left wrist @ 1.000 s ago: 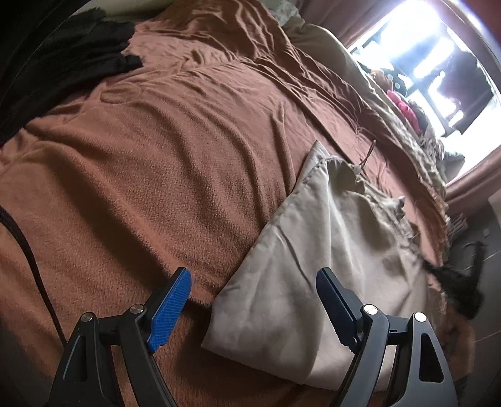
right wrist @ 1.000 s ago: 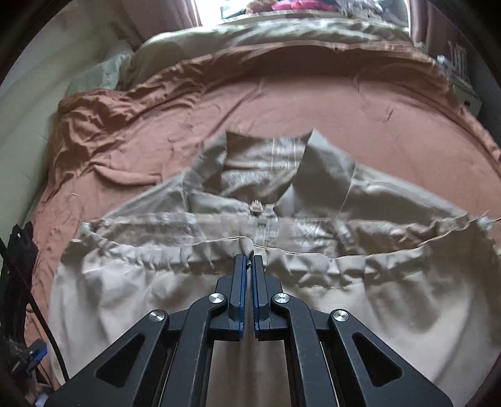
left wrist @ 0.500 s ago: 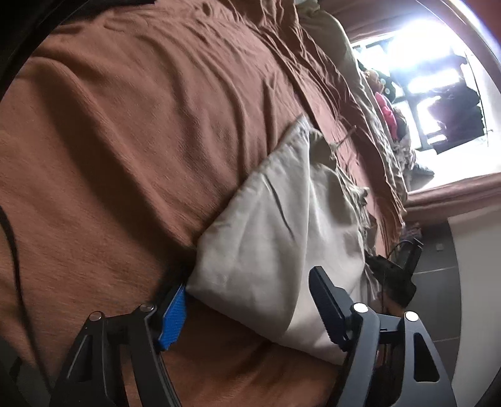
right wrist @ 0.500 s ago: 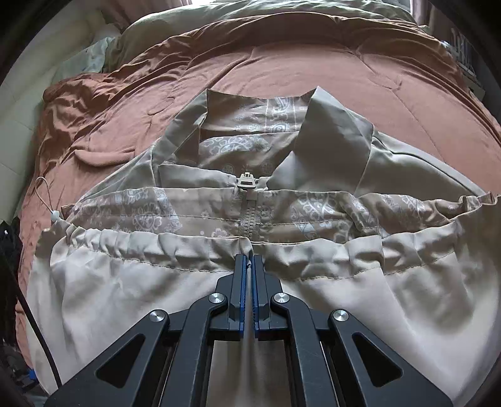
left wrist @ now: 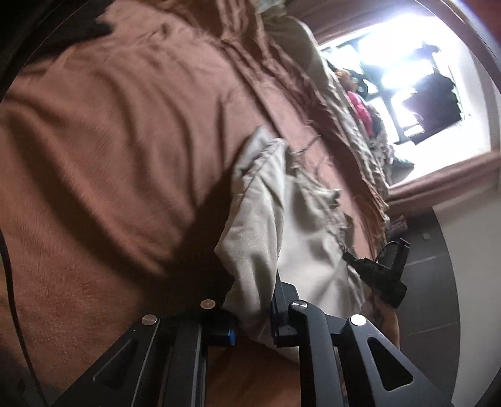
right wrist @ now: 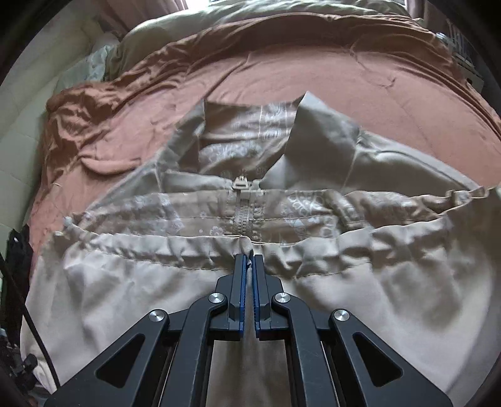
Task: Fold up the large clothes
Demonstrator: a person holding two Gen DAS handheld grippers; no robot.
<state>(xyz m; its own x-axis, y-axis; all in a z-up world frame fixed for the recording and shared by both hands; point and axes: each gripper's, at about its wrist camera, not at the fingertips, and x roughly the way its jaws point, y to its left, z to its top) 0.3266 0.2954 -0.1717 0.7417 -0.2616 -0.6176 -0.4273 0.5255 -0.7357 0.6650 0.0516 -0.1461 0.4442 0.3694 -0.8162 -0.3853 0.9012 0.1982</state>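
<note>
A beige zip-up jacket point(right wrist: 344, 281) with a patterned lining lies spread on the brown bedspread point(right wrist: 313, 69), collar at the far side. Its zipper point(right wrist: 242, 216) runs down the middle to the gathered hem. My right gripper point(right wrist: 249, 263) is shut on that hem just below the zipper, with a sliver of cloth between the blue pads. In the left wrist view the jacket point(left wrist: 300, 244) shows side-on. My left gripper point(left wrist: 253, 300) is closing on a bunched fold at its near corner. The fold fills the gap and hides the left fingertip.
The brown bedspread point(left wrist: 109, 141) stretches wide to the left of the jacket. A bright window point(left wrist: 407, 78) and dark floor point(left wrist: 438, 297) lie beyond the bed's right edge. Dark clothing point(left wrist: 78, 28) sits at the far left. A black cable point(right wrist: 37, 338) hangs at the left.
My left gripper moved onto the jacket's near corner and its wide jaws closed around a fold of it. The right gripper stayed shut on the hem.
</note>
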